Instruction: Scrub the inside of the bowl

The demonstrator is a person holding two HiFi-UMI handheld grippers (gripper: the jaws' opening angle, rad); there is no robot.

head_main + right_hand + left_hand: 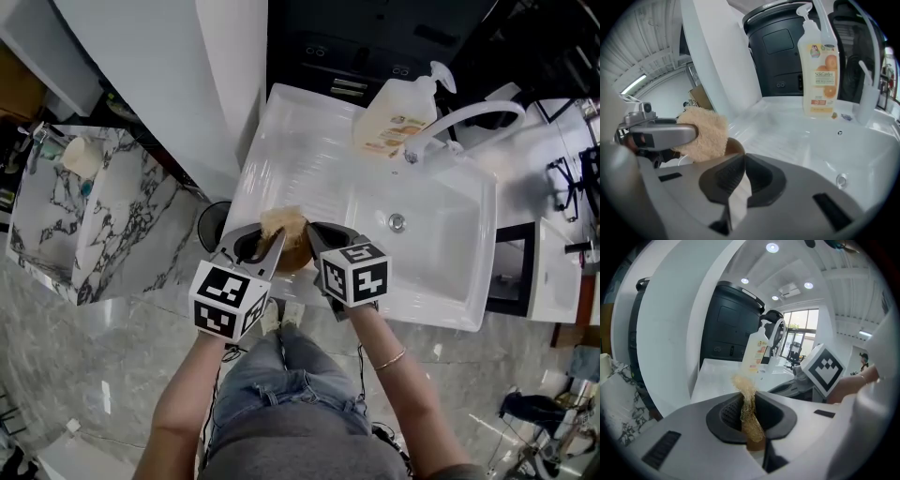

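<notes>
Tan, wiry fibres fill my left tongs (750,401). They are clamped on a loofah-like scrubber (746,386) whose frayed end sticks up past the tips. My right tongs (743,161) are closed as well, pinching a thin pale edge that reads as the rim of the brown bowl (298,255); from the head view their tips meet the bowl's right side.

Both tools are over the near edge of the white sink (469,281), above its ribbed drainboard (291,159). The scrubber is at the bowl's mouth, but I cannot tell whether it touches the inside or whether the bowl rests on the sink.

Farther in, the sink's basin (427,239) shows its round drain (397,222). On the sink's far rim stands an orange-labelled soap bottle (394,117) with a pump top, and just beside it a white faucet (464,117) arches over the basin. A black bin (780,51) stands behind the sink.
</notes>
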